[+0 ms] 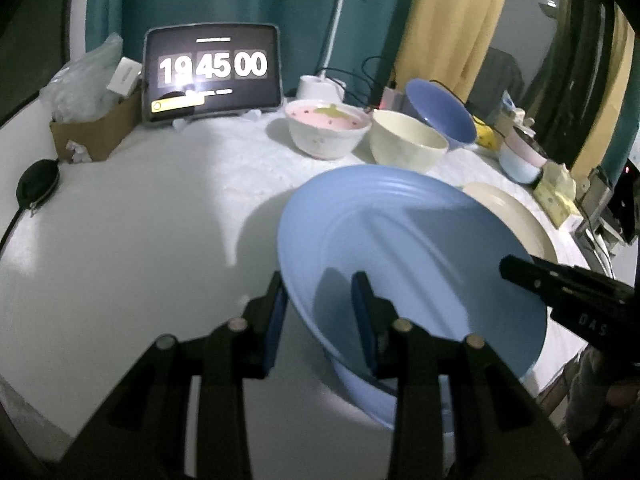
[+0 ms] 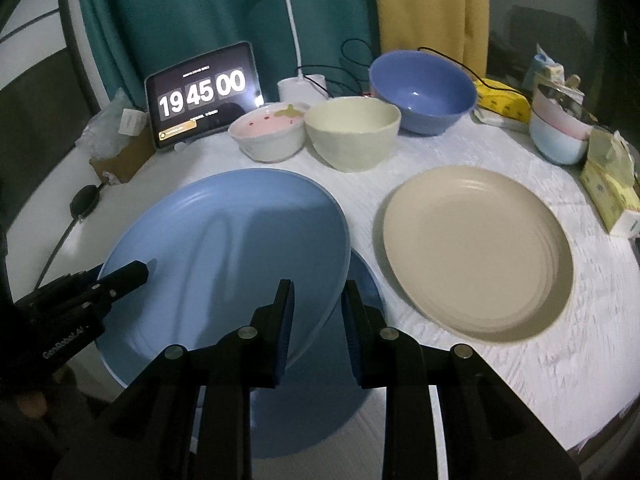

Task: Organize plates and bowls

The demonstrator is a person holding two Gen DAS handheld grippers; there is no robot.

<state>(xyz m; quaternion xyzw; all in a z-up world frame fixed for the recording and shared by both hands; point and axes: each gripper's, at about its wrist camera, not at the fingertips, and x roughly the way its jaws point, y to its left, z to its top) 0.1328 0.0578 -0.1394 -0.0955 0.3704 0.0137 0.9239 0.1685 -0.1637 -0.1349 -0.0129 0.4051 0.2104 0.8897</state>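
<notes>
Right wrist view shows the blue plate tilted, its rims straddled by the parted right gripper and left gripper, neither visibly clamped.

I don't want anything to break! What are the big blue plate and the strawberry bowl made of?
The blue plate looks like matte plastic or wheat-straw composite: flat even colour, dull sheen, moulded ridges near its rim. The strawberry bowl seems glazed ceramic: thick white wall, a painted pink inside. Neither is certain from looks.

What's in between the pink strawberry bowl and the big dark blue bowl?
The cream bowl sits between the strawberry bowl and the dark blue bowl. The right wrist view shows it best.
</notes>
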